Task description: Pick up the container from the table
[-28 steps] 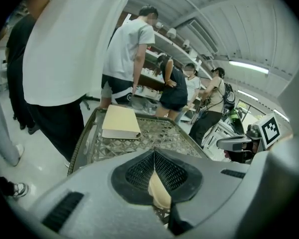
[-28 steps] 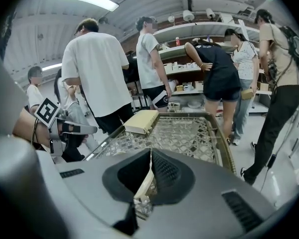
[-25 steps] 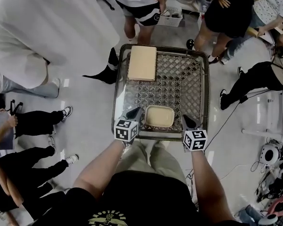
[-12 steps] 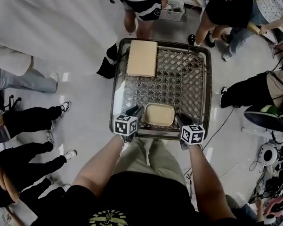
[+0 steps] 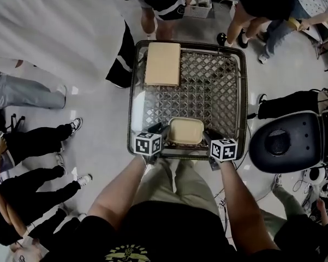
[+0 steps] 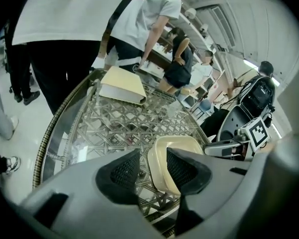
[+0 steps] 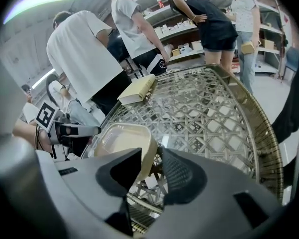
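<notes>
From the head view, a cream container [image 5: 185, 131] sits on the near end of a bench [image 5: 132, 108] with a criss-cross woven top. The left gripper [image 5: 156, 131] is just beside the container's left side. The right gripper [image 5: 210, 136] is just beside its right side. A flat tan box [image 5: 162, 64] lies at the far left corner, well apart from the container. People stand all around the bench.

In the left gripper view, the left gripper [image 6: 153, 166] has its jaws apart, and they have just been opening. The side wall of the container [image 6: 183, 142] is between them, with one jaw inside and one outside. The pads do not squeeze it.

In the right gripper view, the right gripper [image 7: 150, 168] also has its jaws apart, just opened. The other side wall of the container [image 7: 120, 137] stands between them and is not squeezed. The tan box [image 7: 138, 89] lies farther back on the bench [image 7: 261, 133].
</notes>
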Demonstrator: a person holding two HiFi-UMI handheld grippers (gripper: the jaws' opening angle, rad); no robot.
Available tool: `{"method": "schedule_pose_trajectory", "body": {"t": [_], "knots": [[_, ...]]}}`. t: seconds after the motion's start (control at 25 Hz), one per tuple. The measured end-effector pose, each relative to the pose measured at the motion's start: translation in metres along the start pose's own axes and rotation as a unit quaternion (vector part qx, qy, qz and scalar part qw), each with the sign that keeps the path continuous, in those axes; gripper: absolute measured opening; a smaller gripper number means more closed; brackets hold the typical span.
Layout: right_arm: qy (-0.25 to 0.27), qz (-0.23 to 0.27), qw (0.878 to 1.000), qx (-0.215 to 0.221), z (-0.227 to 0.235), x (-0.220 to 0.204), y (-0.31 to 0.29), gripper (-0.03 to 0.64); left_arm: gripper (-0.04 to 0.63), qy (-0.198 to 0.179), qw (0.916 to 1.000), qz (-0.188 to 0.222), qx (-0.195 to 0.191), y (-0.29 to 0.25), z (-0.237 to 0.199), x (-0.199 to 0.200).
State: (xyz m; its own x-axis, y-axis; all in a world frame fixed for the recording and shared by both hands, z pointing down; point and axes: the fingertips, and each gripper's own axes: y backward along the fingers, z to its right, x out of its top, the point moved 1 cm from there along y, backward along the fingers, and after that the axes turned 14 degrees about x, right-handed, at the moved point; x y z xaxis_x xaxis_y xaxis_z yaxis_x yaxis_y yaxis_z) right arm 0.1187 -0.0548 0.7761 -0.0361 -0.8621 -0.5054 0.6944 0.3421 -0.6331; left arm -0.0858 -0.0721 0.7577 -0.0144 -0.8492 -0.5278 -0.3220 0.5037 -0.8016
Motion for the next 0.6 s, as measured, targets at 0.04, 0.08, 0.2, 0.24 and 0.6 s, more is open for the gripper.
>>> {"method": "schedule_pose_trajectory", "body": {"t": [0.04,0.08,0.2,0.24,0.6], "knots": [[-0.007,0.001,1.000,0.002,0.001,-0.002,-0.002,0.107,0.150,0.001,1.0000,-0.003,-0.001,-0.001,0.000,-0.002],[-0.013,0.001,1.000,0.005,0.002,-0.004,-0.004,0.107,0.150,0.002,1.0000,-0.004,-0.004,-0.003,0.001,-0.003],[-0.013,-0.005,1.000,0.012,0.000,-0.008,-0.010,0.107,0.150,0.005,0.9999,-0.007,-0.013,-0.006,0.004,-0.007],[-0.012,-0.007,1.000,0.013,0.000,-0.009,-0.013,0.106,0.150,0.005,0.9998,-0.009,-0.014,-0.008,0.004,-0.009],[-0.083,0.011,0.995,0.057,-0.004,-0.007,-0.020,0.055,0.087,0.026,0.9987,-0.019,-0.040,-0.014,0.009,-0.015]]}}
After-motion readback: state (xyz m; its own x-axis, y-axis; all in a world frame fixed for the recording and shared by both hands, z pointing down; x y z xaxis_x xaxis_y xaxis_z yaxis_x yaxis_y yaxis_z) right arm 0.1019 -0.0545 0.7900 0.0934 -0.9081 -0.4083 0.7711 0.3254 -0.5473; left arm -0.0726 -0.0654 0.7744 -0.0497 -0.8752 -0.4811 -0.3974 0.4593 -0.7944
